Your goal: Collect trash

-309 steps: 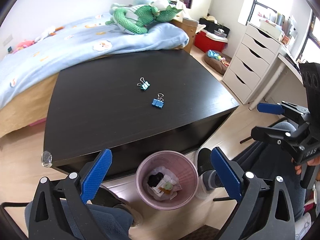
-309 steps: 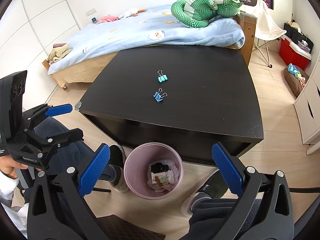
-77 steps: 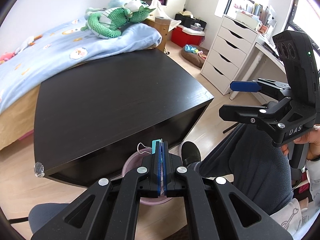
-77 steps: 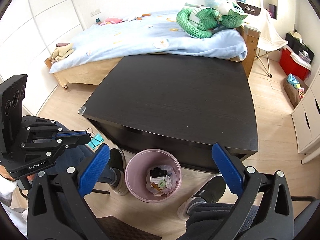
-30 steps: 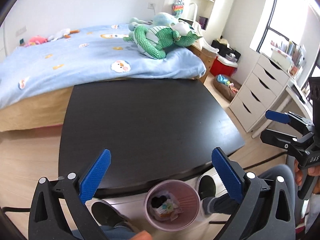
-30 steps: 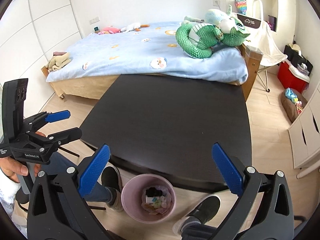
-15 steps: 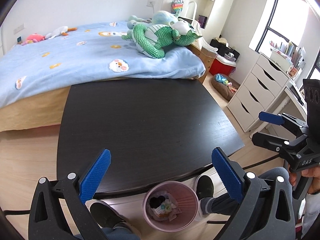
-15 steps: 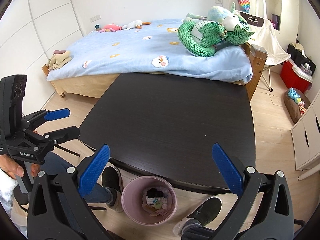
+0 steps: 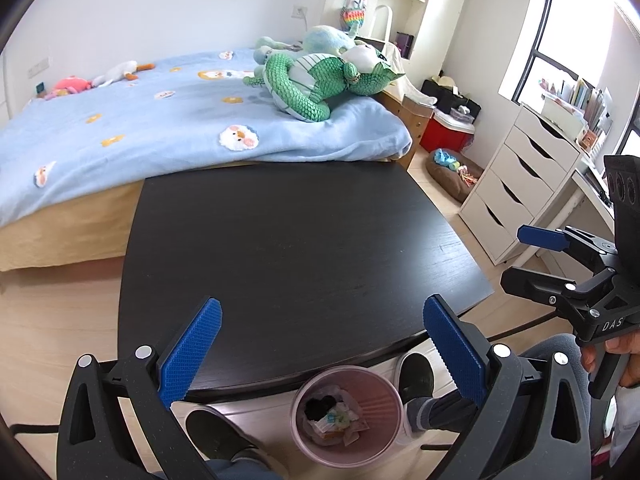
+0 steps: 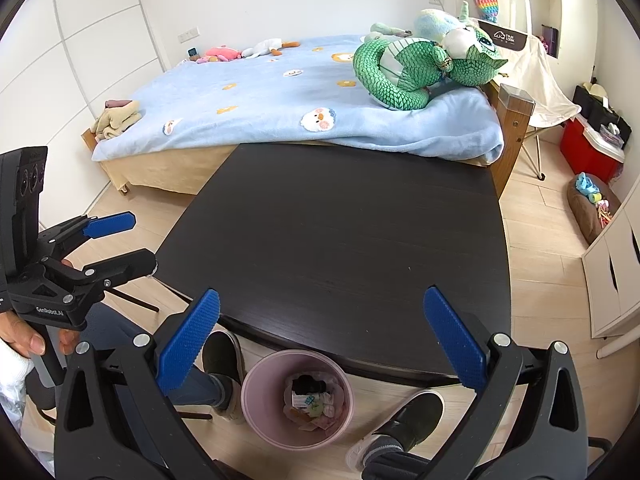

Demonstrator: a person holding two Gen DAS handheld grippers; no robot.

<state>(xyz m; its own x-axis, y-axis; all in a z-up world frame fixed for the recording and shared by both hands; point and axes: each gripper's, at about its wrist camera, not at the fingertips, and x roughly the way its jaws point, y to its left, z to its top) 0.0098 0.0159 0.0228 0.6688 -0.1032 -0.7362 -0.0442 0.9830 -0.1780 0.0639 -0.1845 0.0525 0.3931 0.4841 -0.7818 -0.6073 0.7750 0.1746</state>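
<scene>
A pink trash bin (image 9: pixel 384 404) stands on the floor under the near edge of the black table (image 9: pixel 288 248); paper scraps and a dark lump lie inside it. It also shows in the right wrist view (image 10: pixel 256 396). My left gripper (image 9: pixel 322 354) is open and empty above the table's near edge; it also shows at the left of the right wrist view (image 10: pixel 120 240). My right gripper (image 10: pixel 320 346) is open and empty above the bin; it also shows at the right of the left wrist view (image 9: pixel 532 258). No binder clip shows on the table top.
A bed (image 9: pixel 140 120) with a blue blanket and a green plush dragon (image 9: pixel 320 80) lies behind the table. White drawers (image 9: pixel 528 184) stand at the right. My shoes (image 10: pixel 404 412) rest on the floor beside the bin.
Ten seconds ago two blue clips lay on the table; the left gripper then held one shut over the bin and opened. In the last second both open grippers have barely moved.
</scene>
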